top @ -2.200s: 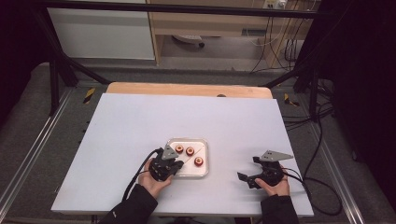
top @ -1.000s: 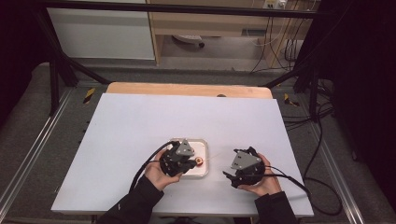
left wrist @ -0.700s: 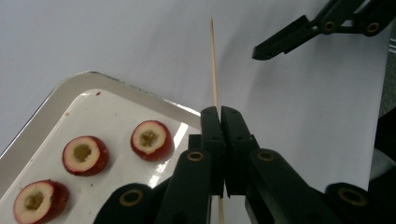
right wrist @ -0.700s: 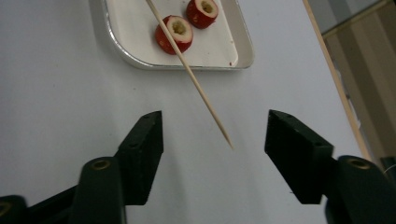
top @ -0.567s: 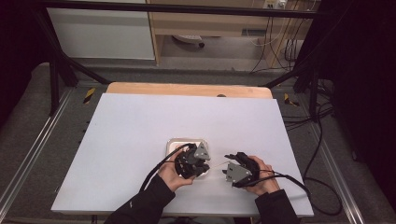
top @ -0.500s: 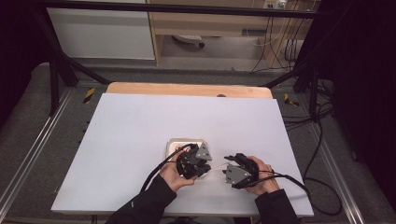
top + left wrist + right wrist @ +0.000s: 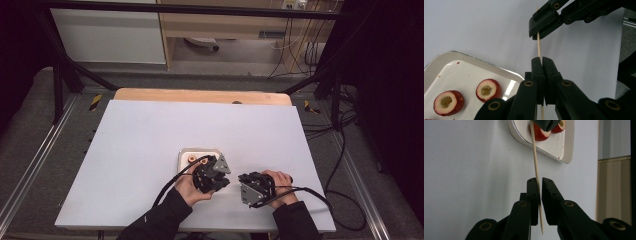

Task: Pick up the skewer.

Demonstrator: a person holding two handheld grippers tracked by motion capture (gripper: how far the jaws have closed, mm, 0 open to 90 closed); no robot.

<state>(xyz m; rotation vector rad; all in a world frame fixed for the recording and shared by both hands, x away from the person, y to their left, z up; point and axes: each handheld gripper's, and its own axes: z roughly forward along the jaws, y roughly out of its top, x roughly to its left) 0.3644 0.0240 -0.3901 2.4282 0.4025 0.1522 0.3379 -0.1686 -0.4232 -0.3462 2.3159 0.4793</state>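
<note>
You held a thin wooden skewer [image 7: 538,47] between both grippers just to the right of the white tray [image 7: 186,152], near your edge of the table [image 7: 150,130]. Your left gripper [image 7: 541,60] was clamped on the skewer, its two black jaws pressed together with the stick rising from between them. Your right gripper [image 7: 538,181] had just been closing, and its jaws pinched the same skewer [image 7: 535,162] farther along, with the pointed end poking out below them. In the left gripper view, your right gripper [image 7: 543,25] sat beyond the left one's jaws, gripping the stick higher up, clear of the tray's rim. From above, your left gripper [image 7: 212,175] hovered over the tray's near right corner, while your right gripper [image 7: 255,186] was just beside it, off the tray and over bare table. On the tray [image 7: 471,75] lay red-skinned cored fruit slices [image 7: 487,89] with pale yellowish centres, flat on the white surface and apart from the skewer. In the right gripper view, the skewer ran up toward the tray [image 7: 570,145], where your left gripper's jaws crossed in front of the fruit slices [image 7: 540,132].
</note>
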